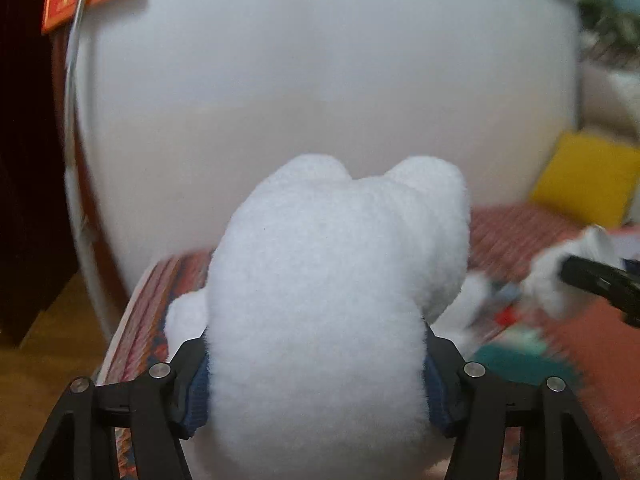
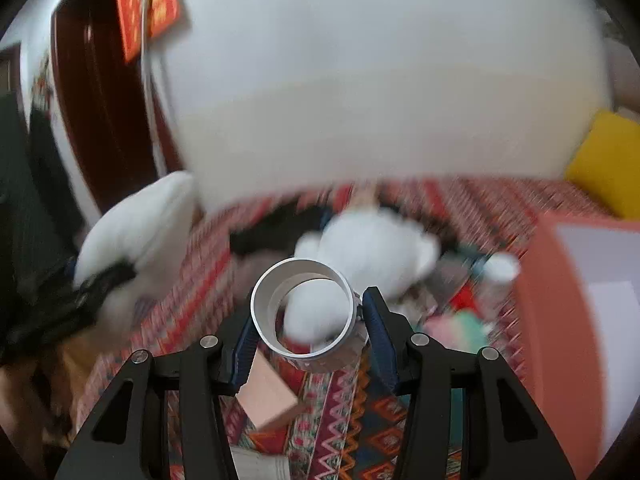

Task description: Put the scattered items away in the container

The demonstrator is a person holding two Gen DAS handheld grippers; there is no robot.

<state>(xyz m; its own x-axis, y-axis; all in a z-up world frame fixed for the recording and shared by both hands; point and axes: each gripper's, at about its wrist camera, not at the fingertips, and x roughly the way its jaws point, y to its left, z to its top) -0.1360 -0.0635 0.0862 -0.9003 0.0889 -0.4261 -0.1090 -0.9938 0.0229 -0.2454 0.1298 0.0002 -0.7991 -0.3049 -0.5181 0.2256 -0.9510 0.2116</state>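
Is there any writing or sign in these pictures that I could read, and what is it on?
Red hanging sign with gold characters: on the dark door, too blurred to read.
White plush toy, white ring, pink block, patterned cloth: no writing visible.

Both wrist views angled down, close, sharing patterned cloth [image 2: 328,420]

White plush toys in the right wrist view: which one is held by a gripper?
The plush toy at the far left, clamped in the left gripper above the cloth's edge. The other white plush lies free on the patterned cloth.
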